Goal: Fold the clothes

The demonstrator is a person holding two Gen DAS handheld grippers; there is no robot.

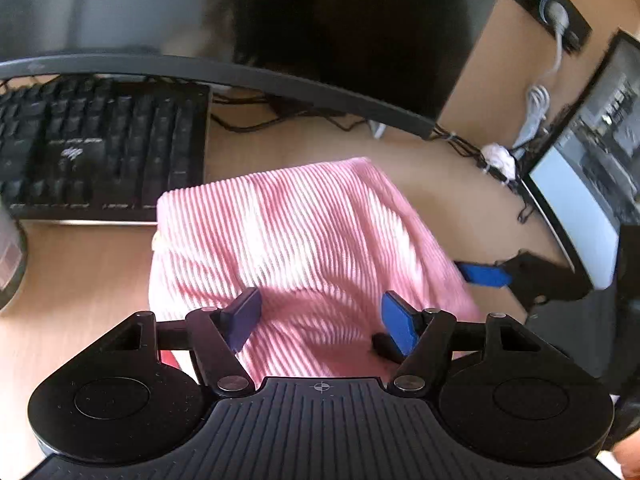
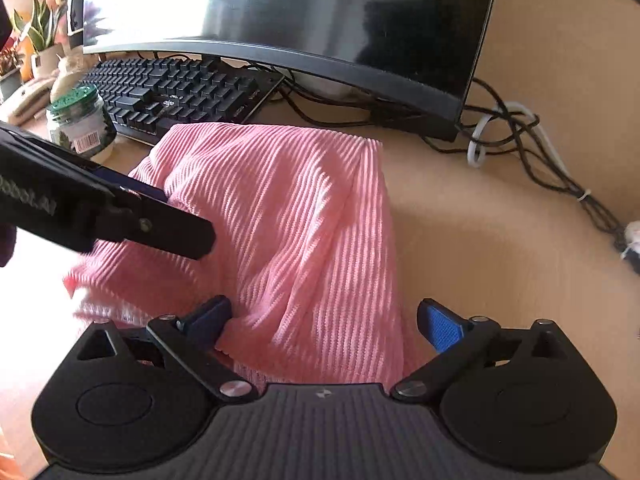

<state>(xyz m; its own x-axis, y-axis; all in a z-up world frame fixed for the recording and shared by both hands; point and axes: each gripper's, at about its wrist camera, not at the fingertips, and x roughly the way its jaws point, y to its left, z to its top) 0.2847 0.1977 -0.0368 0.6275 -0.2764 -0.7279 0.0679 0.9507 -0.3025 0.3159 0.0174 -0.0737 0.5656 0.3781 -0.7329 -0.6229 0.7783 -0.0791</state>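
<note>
While my two hands hang low over the desk (image 2: 500,208), the pink ribbed top (image 1: 296,232) lies in front of the keyboard (image 1: 100,148) and the big screen (image 2: 320,20). It looks folded over already, a thick soft stack, but it is still lumpy, so I think it needs patting flat or one more fold. Its long side runs from me toward the screen, with the far edge nearest the screen. My left gripper (image 1: 320,320) is let go, jaws apart over the near cloth, pinching nothing. My right gripper (image 2: 326,320) is spread wide, one pad brushing the cloth, not squeezing it
</note>
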